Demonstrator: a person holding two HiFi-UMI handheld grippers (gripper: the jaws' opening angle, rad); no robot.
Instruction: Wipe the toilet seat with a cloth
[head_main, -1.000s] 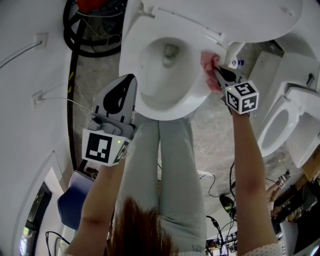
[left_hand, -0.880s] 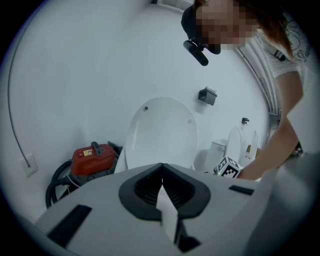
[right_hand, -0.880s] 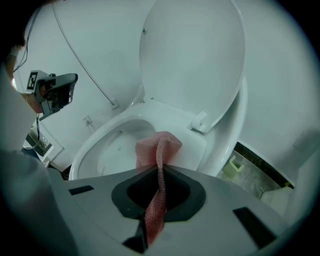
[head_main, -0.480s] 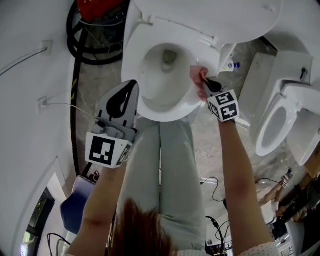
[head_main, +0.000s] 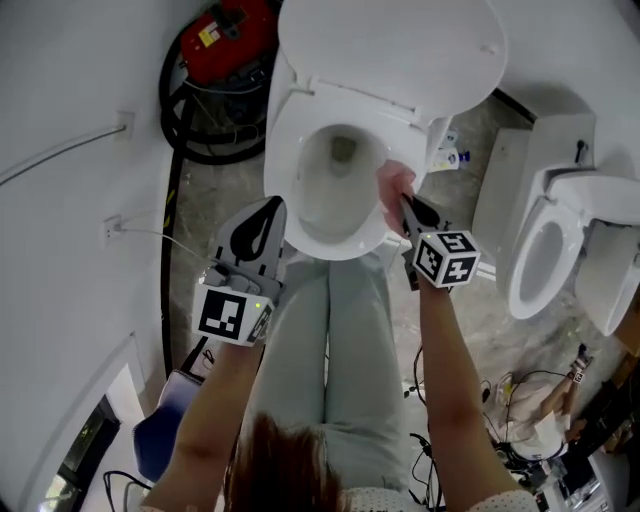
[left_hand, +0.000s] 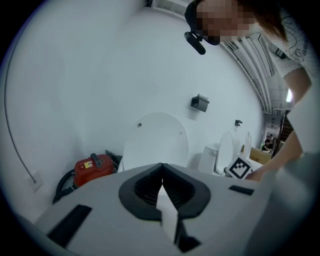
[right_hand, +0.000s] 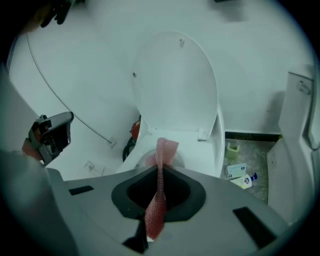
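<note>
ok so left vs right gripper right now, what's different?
The left gripper has its jaws together on nothing; the right gripper has its jaws shut on the pink cloth. The left gripper sits by the front-left edge of the toilet seat, and whether it touches is unclear; the right gripper is at the seat's right side, with the cloth at the rim. Shared: both point toward the toilet, jaws closed.

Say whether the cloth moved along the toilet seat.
Yes. The cloth in the right gripper slid toward the front of the toilet seat, on its right side.
</note>
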